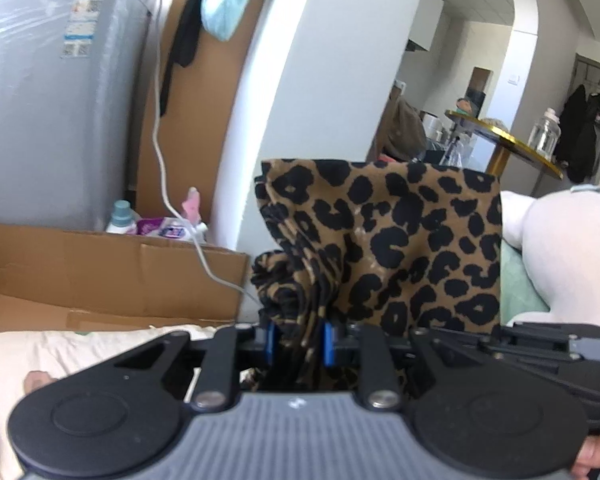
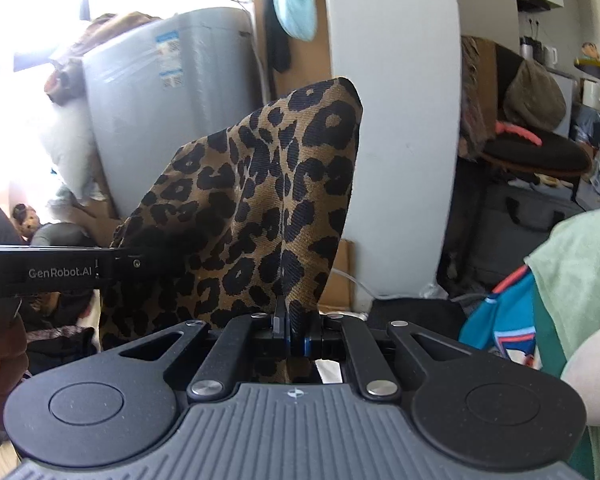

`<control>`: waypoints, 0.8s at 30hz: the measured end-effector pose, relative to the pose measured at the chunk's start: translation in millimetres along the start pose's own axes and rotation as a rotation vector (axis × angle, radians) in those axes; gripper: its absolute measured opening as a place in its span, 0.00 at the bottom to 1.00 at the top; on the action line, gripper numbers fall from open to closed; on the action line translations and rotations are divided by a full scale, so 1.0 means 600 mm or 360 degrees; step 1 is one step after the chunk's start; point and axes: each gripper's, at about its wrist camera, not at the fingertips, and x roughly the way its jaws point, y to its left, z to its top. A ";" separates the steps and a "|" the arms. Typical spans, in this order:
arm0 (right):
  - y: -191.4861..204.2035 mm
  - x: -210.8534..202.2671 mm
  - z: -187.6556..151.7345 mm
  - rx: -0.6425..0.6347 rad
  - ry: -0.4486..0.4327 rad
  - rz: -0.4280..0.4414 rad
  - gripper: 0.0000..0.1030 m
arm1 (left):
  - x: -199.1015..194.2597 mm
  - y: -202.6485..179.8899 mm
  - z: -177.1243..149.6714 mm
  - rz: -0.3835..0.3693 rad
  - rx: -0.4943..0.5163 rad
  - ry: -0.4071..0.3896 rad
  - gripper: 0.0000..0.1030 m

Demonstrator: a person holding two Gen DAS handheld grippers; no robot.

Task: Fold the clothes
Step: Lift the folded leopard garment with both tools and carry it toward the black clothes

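The left gripper [image 1: 299, 338] clamps a bunched edge of the leopard-print garment [image 1: 384, 240] at frame centre. The right gripper [image 2: 290, 334] pinches a seam, cloth rising above it. Good folding probably requires equal tension and aligned edges between both grips.

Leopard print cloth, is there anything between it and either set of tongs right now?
Nothing visible. The left tongs are shut on a bunched part of the leopard print cloth, and the right tongs pinch a thin edge of it.
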 end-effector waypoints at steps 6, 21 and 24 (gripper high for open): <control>-0.060 0.045 -0.018 0.0064 0.0054 -0.0078 0.05 | 0.073 -0.015 -0.028 -0.0067 -0.0018 0.0039 0.23; -0.209 0.169 -0.140 0.0183 0.0131 -0.0417 0.05 | 0.299 -0.045 -0.149 -0.0304 -0.0123 0.0170 0.22; -0.234 0.188 -0.162 0.0195 0.0135 -0.0490 0.05 | 0.339 -0.050 -0.180 -0.0356 -0.0163 0.0208 0.22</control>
